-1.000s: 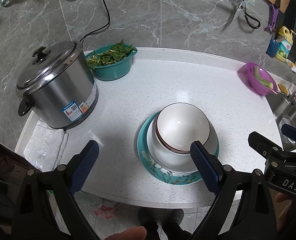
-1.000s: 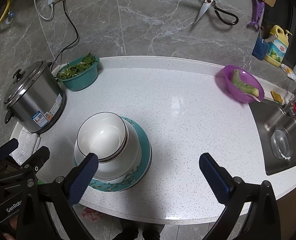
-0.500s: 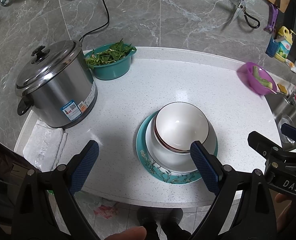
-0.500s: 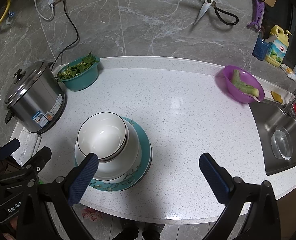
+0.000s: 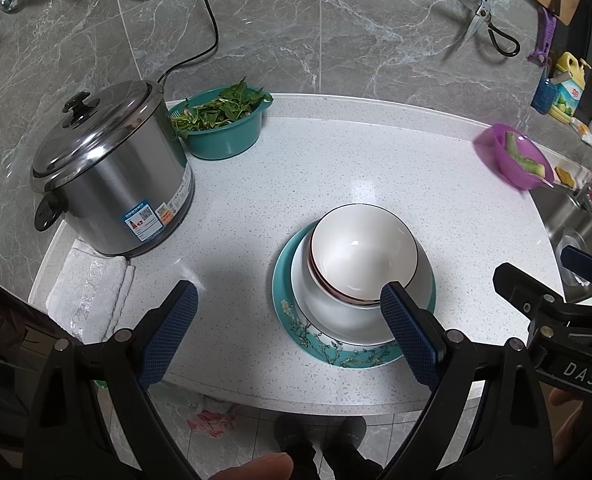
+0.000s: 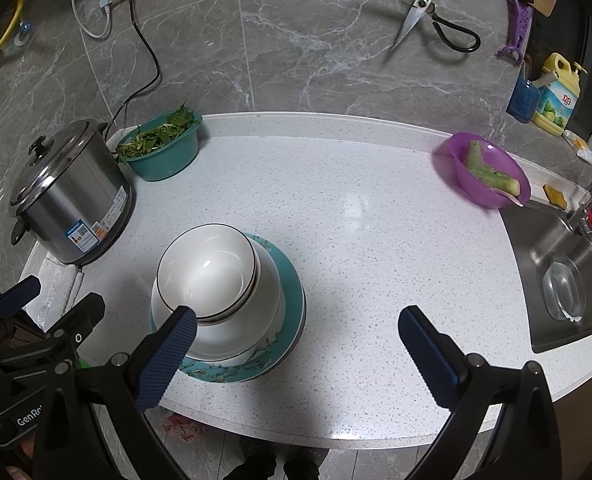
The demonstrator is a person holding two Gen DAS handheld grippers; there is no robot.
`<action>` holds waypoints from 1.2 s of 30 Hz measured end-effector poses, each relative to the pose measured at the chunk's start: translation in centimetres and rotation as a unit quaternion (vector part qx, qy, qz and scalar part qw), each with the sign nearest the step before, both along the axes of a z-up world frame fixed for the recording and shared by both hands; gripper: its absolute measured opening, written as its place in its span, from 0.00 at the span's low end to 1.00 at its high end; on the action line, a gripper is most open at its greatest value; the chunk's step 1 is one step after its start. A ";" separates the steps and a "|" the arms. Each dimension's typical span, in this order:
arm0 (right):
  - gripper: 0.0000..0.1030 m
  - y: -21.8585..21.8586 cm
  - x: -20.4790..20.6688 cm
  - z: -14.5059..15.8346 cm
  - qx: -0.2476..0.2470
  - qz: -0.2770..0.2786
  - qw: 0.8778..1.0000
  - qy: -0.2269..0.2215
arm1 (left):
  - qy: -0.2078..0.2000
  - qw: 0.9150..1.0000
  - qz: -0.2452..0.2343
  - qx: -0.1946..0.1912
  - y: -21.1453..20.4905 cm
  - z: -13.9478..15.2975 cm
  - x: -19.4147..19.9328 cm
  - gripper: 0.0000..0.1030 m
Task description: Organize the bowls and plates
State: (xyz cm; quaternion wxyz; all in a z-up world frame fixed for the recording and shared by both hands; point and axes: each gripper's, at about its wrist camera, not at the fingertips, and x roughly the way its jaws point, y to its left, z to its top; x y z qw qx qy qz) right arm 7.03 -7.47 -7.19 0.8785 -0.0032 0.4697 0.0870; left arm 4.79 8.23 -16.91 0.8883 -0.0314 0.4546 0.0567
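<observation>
At the far left, a folded white towel (image 5: 90,294) lies at the counter's rounded corner, partly tucked under the steel rice cooker (image 5: 110,176), whose cord runs up the wall out of frame. Just behind the cooker stands a teal basin of greens (image 5: 222,130), against the raised back edge of the white countertop (image 6: 355,216). The left gripper (image 5: 290,338) hangs above the near edge, jaws spread wide and holding nothing; its right pad overlaps the front of the stacked bowls (image 5: 361,256) in view, though contact cannot be judged. The bowls, white with dark rims, are nested on a white plate atop a teal floral plate (image 5: 337,354), close to the front edge; how many bowls are nested is hard to tell. The right gripper (image 6: 296,356) is likewise wide open and empty, its left pad hiding part of the stack. Right of the stack the counter lies bare to the purple bowl (image 6: 483,172), blurred, holding a green vegetable piece beside the sink (image 6: 567,276), which the frame cuts off.
</observation>
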 end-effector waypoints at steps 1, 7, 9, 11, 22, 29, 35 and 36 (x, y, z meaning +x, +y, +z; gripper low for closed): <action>1.00 0.0 0.0 0.0 0.000 -0.001 1.000 0.000 | 0.000 1.000 0.000 0.000 0.0 0.0 0.0 0.91; 1.00 0.0 0.0 0.0 0.000 -0.001 1.000 0.000 | 0.000 1.000 0.000 0.001 0.0 0.0 0.0 0.91; 1.00 0.1 0.0 0.0 0.000 -0.001 1.000 0.000 | 0.000 1.000 0.000 0.000 0.0 0.0 0.0 0.91; 1.00 0.1 0.0 0.0 0.000 0.001 1.000 0.001 | 0.001 1.000 -0.001 0.000 0.0 -0.1 0.0 0.91; 1.00 0.2 0.1 -0.1 -0.001 0.001 1.000 0.001 | 0.001 1.000 -0.002 -0.001 0.0 -0.2 0.2 0.91; 1.00 0.2 0.2 -0.2 -0.002 0.002 1.000 0.001 | 0.002 1.000 -0.004 -0.002 0.1 -0.4 0.5 0.91; 1.00 0.2 0.2 -0.3 -0.002 0.004 1.000 0.002 | 0.003 1.000 -0.006 -0.002 0.2 -0.6 0.8 0.91; 1.00 0.2 0.3 -0.2 -0.002 0.003 1.000 0.002 | 0.003 1.000 -0.005 -0.003 0.1 -0.6 0.8 0.91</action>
